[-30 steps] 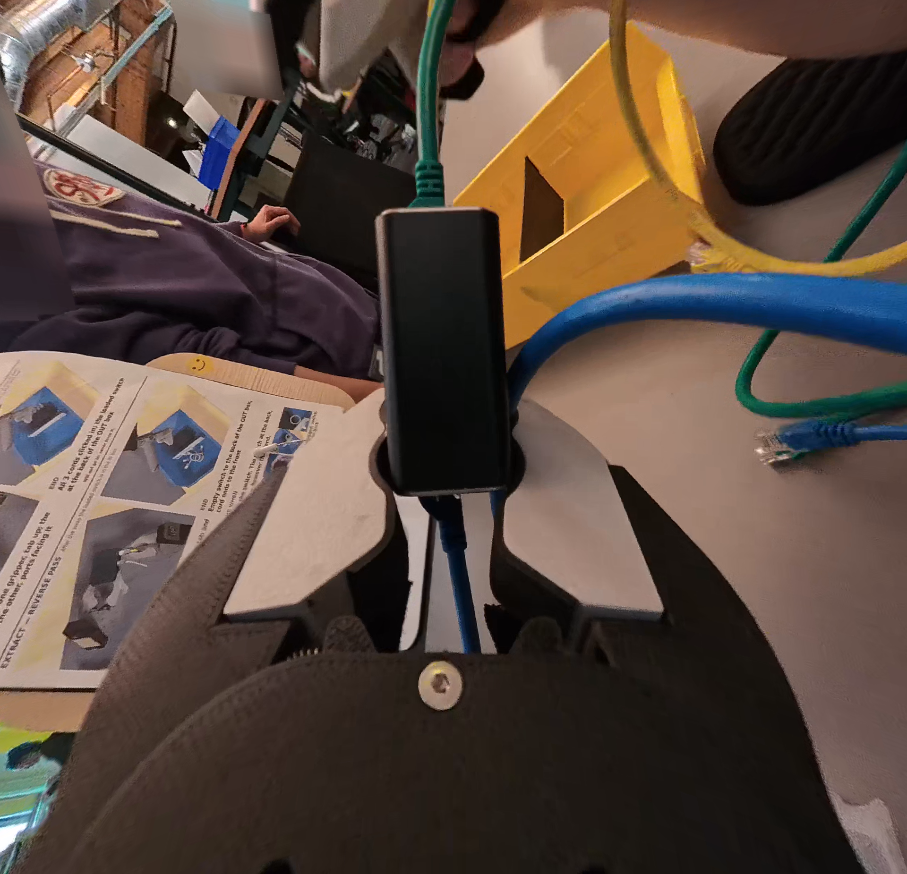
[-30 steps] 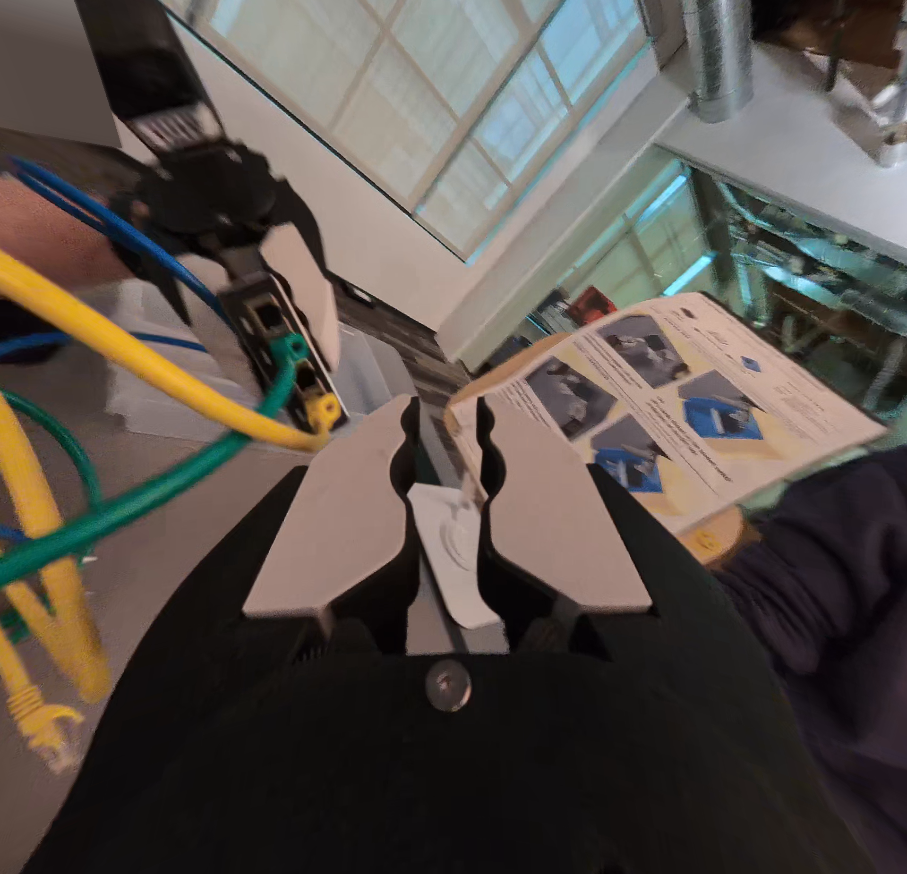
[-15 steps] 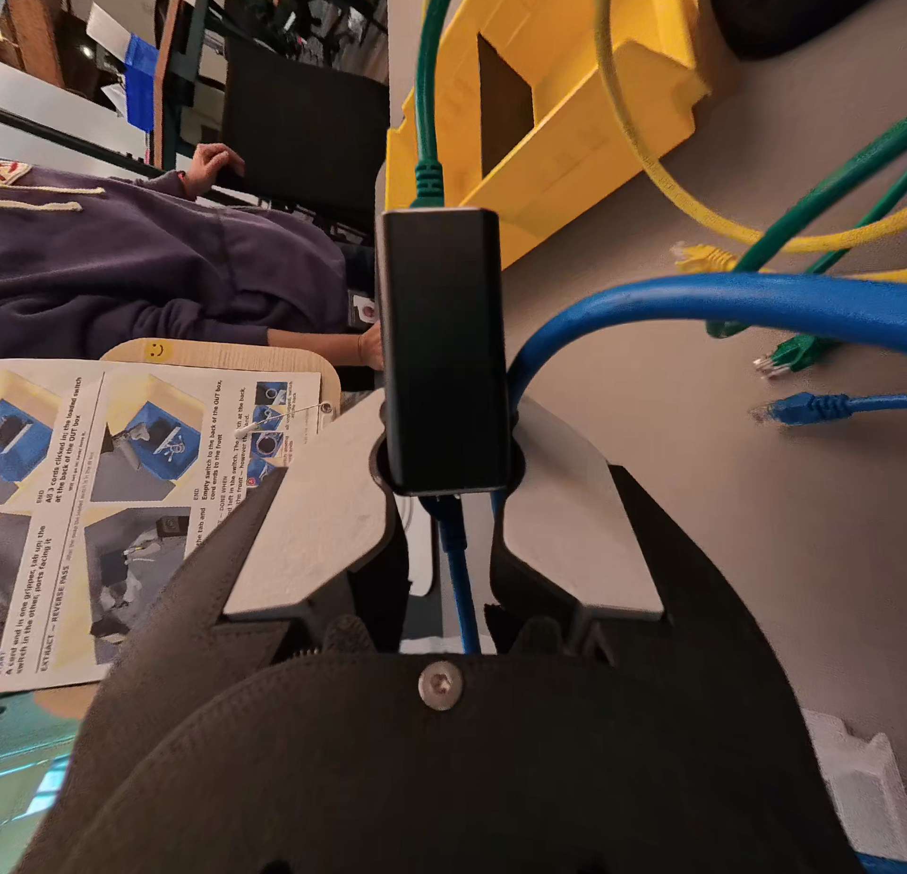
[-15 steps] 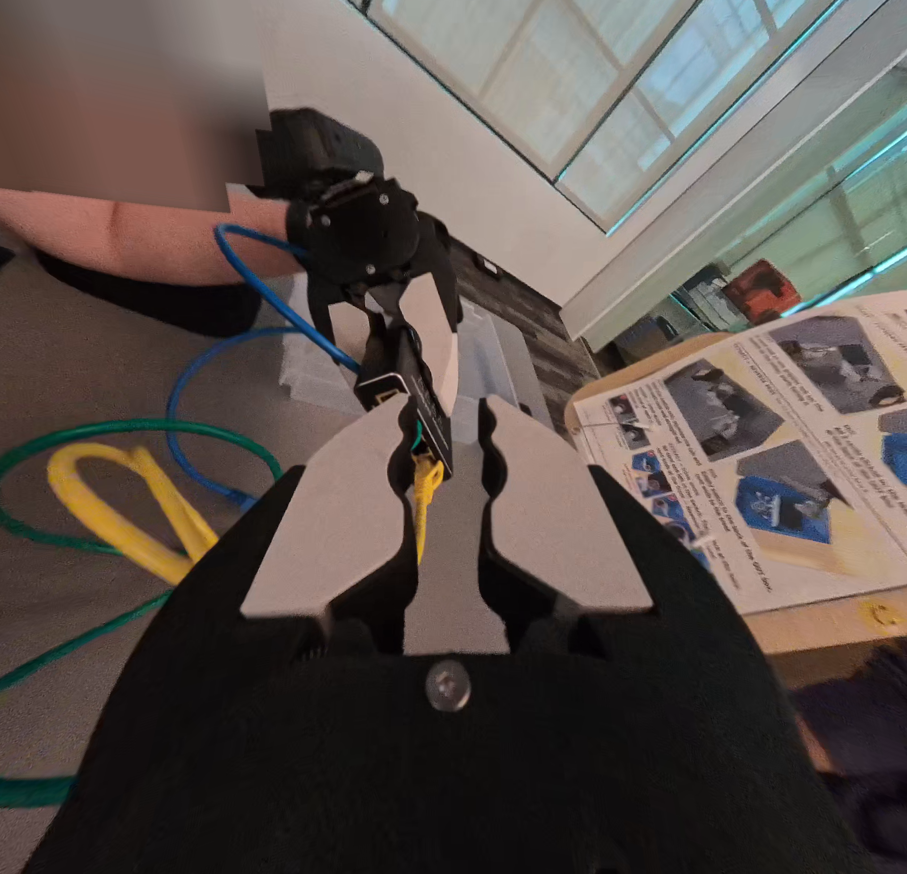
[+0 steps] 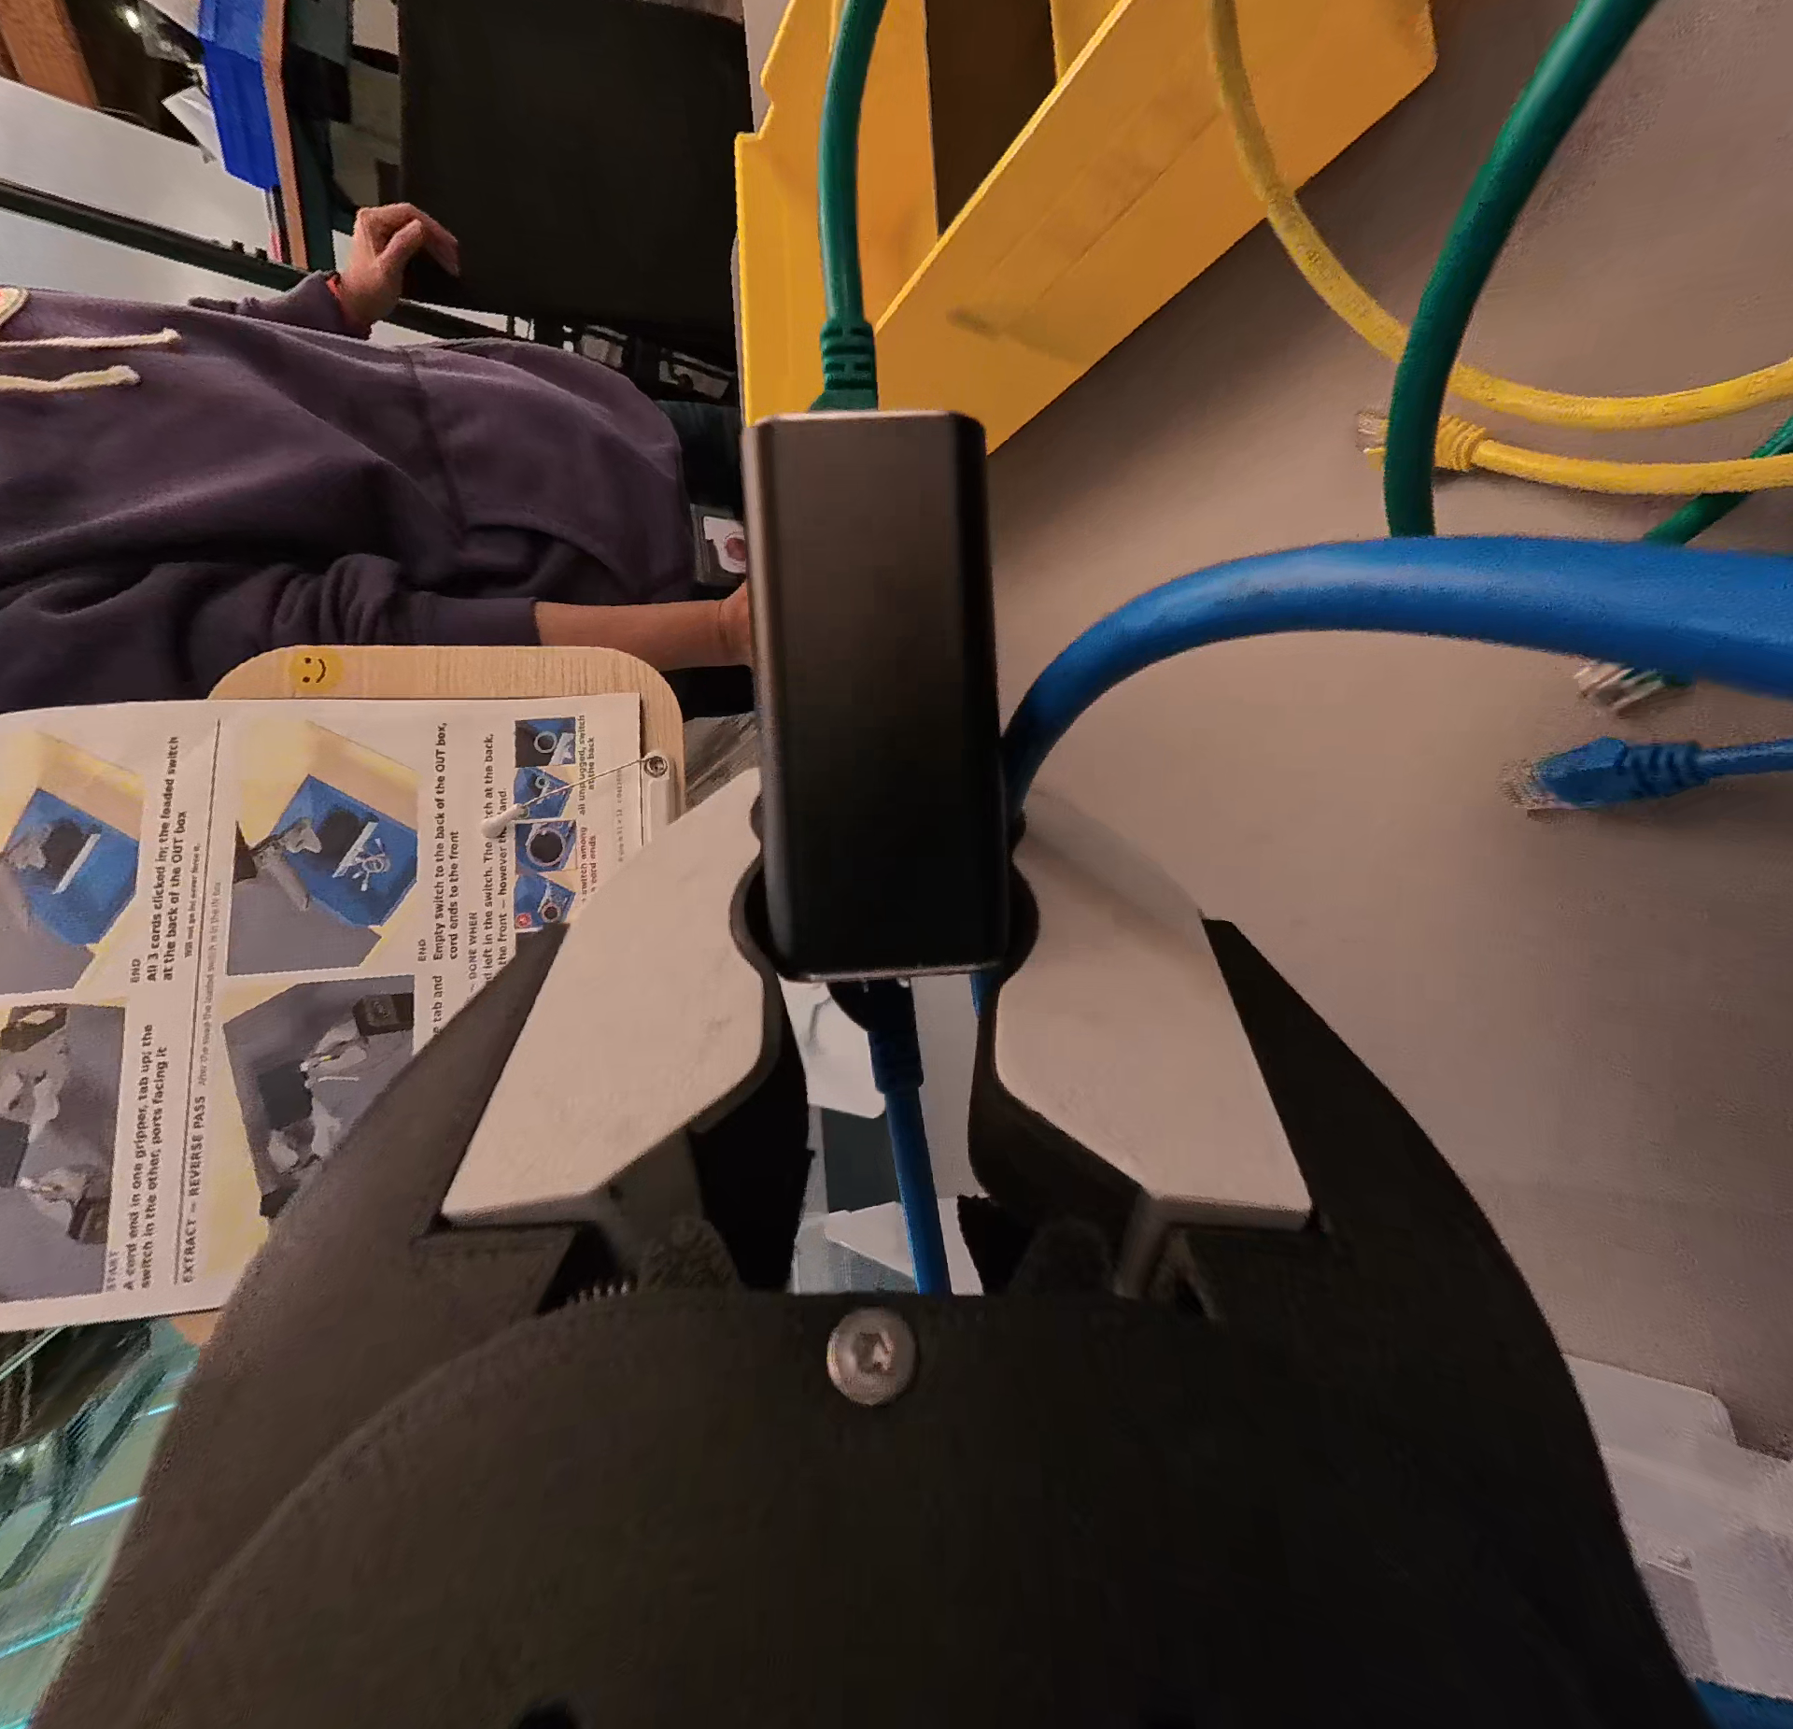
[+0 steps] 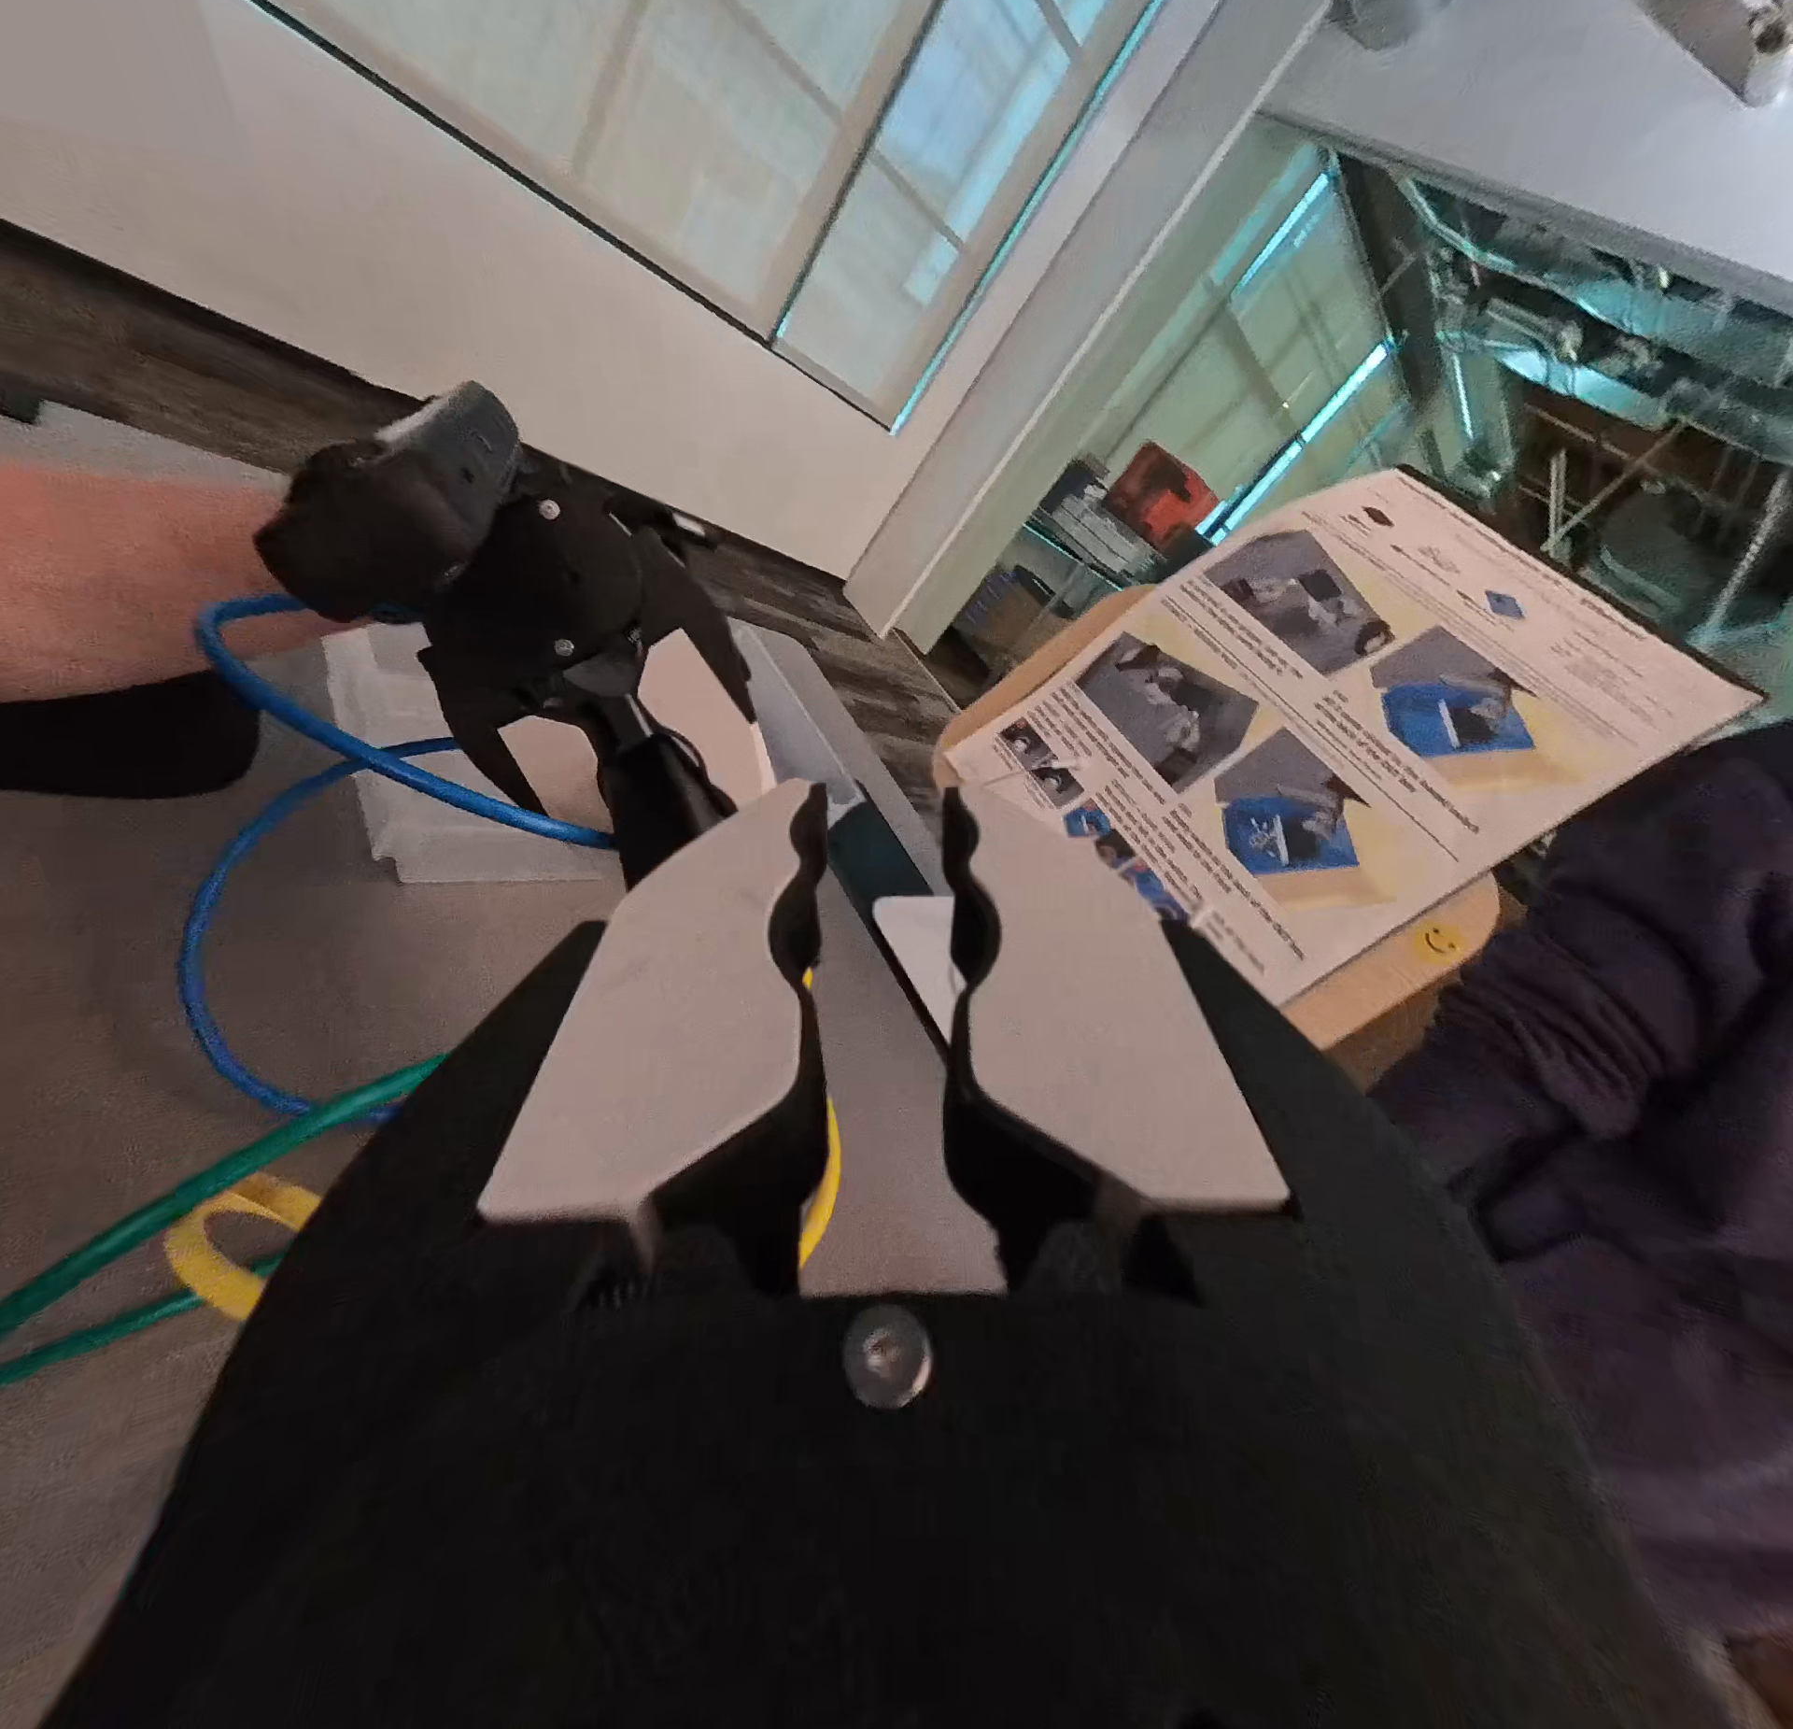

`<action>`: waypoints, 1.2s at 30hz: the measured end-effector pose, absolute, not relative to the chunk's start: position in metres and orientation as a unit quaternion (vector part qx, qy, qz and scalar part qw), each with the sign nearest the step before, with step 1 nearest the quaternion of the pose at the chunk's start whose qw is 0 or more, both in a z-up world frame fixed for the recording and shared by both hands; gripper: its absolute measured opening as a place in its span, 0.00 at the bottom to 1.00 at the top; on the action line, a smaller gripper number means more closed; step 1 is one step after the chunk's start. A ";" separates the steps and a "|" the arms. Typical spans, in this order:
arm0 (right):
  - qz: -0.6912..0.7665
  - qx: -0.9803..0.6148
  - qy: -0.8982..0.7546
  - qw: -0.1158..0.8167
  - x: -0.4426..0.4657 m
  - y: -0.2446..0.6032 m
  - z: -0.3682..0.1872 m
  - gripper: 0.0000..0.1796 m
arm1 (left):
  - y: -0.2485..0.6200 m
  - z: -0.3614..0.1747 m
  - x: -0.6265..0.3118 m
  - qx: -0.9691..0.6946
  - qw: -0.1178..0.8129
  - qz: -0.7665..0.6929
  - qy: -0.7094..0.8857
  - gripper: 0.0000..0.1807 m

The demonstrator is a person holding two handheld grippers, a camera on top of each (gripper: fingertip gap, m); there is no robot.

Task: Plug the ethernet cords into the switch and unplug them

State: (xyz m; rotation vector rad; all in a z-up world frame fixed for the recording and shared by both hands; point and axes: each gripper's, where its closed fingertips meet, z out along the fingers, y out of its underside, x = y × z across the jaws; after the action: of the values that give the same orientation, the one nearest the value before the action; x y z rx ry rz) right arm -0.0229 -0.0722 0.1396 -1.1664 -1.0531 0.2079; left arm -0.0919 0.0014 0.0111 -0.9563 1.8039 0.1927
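My left gripper (image 5: 878, 799) is shut on a black switch (image 5: 873, 673) and holds it upright above the grey table. A green cord (image 5: 839, 178) is plugged into its far end. A blue cord (image 5: 1358, 595) runs down behind the switch between the fingers. A loose blue plug (image 5: 1591, 775) and a yellow plug (image 5: 1407, 435) lie on the table to the right. My right gripper (image 6: 883, 799) is narrowly open, right beside the left gripper (image 6: 631, 780) and the switch (image 6: 669, 809). A yellow cord (image 6: 823, 1168) runs along its left finger, ungripped.
A yellow bin (image 5: 1116, 178) stands beyond the switch. An instruction sheet on a wooden board (image 6: 1358, 712) and a person in a dark purple top (image 5: 291, 479) are at the table's edge. A clear plastic box (image 6: 437, 809) sits behind the left gripper. My hands' fingertips stand some 15 centimetres from each other.
My right gripper has closed in on the switch, and the yellow cord now lies between its fingers. The left gripper has swung slightly, still holding the switch.
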 end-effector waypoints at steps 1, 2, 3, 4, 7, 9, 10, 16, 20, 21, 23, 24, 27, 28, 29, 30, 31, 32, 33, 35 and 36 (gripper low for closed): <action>0.086 -0.537 -0.461 0.702 -0.021 -0.073 0.137 0.12 | 0.002 0.011 -0.092 -0.399 0.519 0.086 0.751 0.21; 0.081 -0.550 -0.457 0.694 -0.020 -0.075 0.132 0.12 | 0.002 0.012 -0.091 -0.399 0.520 0.090 0.750 0.21; 0.072 -0.565 -0.460 0.681 -0.020 -0.077 0.126 0.12 | 0.001 0.012 -0.090 -0.399 0.520 0.093 0.749 0.21; 0.056 -0.577 -0.465 0.668 -0.019 -0.079 0.119 0.12 | 0.001 0.012 -0.089 -0.398 0.521 0.097 0.748 0.21; 0.018 -0.615 -0.482 0.624 -0.013 -0.081 0.099 0.13 | 0.003 0.010 -0.086 -0.401 0.518 0.112 0.747 0.21; 0.010 -0.633 -0.479 0.607 -0.007 -0.081 0.092 0.12 | 0.004 0.010 -0.086 -0.400 0.519 0.125 0.745 0.21; 0.013 -0.640 -0.477 0.603 -0.005 -0.081 0.090 0.12 | 0.004 0.010 -0.086 -0.401 0.519 0.128 0.744 0.21; 0.061 -0.669 -0.447 0.591 0.000 -0.081 0.081 0.12 | 0.012 0.015 -0.092 -0.412 0.520 0.151 0.733 0.21; 0.068 -0.684 -0.430 0.585 0.007 -0.076 0.080 0.12 | 0.019 0.018 -0.097 -0.426 0.520 0.161 0.723 0.21; 0.067 -0.685 -0.431 0.584 0.008 -0.076 0.080 0.12 | 0.021 0.018 -0.099 -0.431 0.520 0.162 0.720 0.21; 0.073 -0.685 -0.426 0.587 0.009 -0.073 0.079 0.12 | 0.024 0.019 -0.101 -0.439 0.519 0.160 0.715 0.21; 0.081 -0.691 -0.419 0.584 0.010 -0.070 0.079 0.12 | 0.025 0.019 -0.101 -0.440 0.520 0.159 0.714 0.21; 0.098 -0.703 -0.408 0.574 0.006 -0.067 0.083 0.12 | 0.024 0.021 -0.103 -0.441 0.523 0.154 0.713 0.21; 0.092 -0.701 -0.413 0.575 0.006 -0.068 0.084 0.13 | 0.022 0.022 -0.102 -0.440 0.524 0.148 0.714 0.21; 0.083 -0.697 -0.417 0.577 0.007 -0.067 0.086 0.13 | 0.021 0.022 -0.101 -0.440 0.526 0.140 0.715 0.21; 0.079 -0.694 -0.419 0.579 0.008 -0.067 0.087 0.13 | 0.020 0.022 -0.101 -0.441 0.526 0.131 0.715 0.21; 0.083 -0.693 -0.419 0.580 0.008 -0.067 0.087 0.13 | 0.020 0.022 -0.101 -0.442 0.526 0.123 0.716 0.21; 0.092 -0.695 -0.418 0.577 0.008 -0.065 0.087 0.13 | 0.019 0.023 -0.101 -0.443 0.528 0.118 0.715 0.21; 0.098 -0.698 -0.416 0.575 0.007 -0.064 0.087 0.13 | 0.019 0.025 -0.102 -0.443 0.531 0.114 0.714 0.21; 0.091 -0.701 -0.415 0.573 0.010 -0.060 0.085 0.13 | 0.018 0.029 -0.103 -0.445 0.537 0.098 0.710 0.21; 0.085 -0.700 -0.416 0.575 0.012 -0.058 0.084 0.13 | 0.017 0.031 -0.104 -0.446 0.541 0.086 0.708 0.21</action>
State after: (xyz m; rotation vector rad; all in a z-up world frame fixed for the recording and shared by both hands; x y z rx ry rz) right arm 0.0120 -0.0580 0.0839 -1.6391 -0.9733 0.1985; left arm -0.1036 0.0170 0.0310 -1.0588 1.6814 0.2052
